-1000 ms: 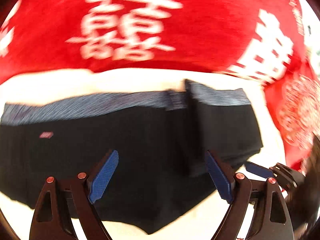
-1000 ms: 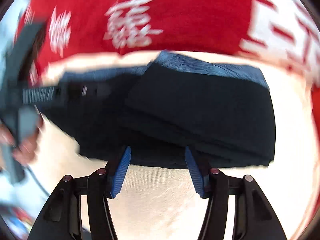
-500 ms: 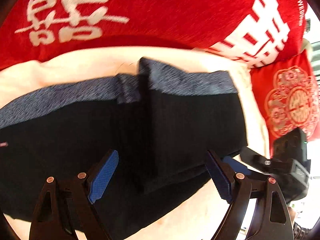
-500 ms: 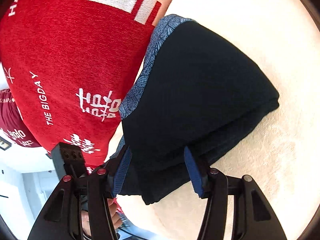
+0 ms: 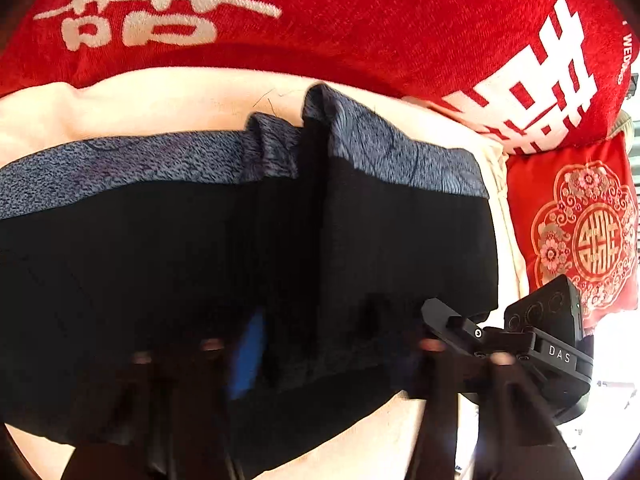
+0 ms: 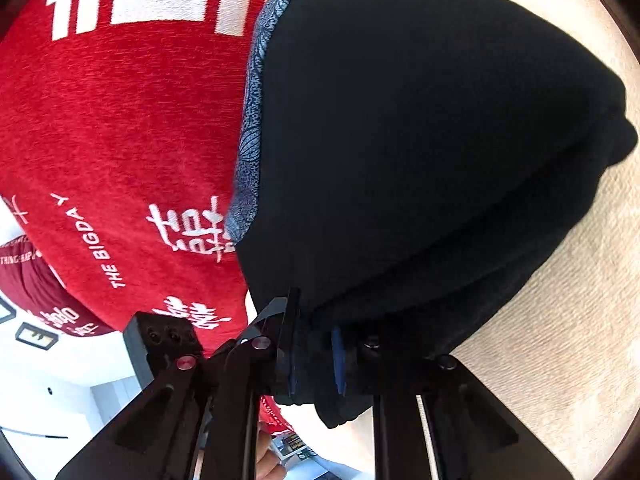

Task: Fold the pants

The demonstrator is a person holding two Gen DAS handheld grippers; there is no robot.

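Black pants (image 5: 200, 272) lie partly folded on a cream cushion (image 5: 160, 108) below a red blanket (image 5: 360, 28). The right gripper (image 6: 314, 360) pinches their doubled hem; the left gripper (image 5: 332, 356) is blurred (state unclear). Next, likely, carrying that edge across.

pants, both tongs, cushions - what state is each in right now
pants: partly folded, layers stacked at one end, lying on the cream surface
right tongs: shut on the pants' edge
left tongs: blurred over the pants, grip cannot be told
red cover: draped behind the waistband
red cushion: leaning at the side, untouched
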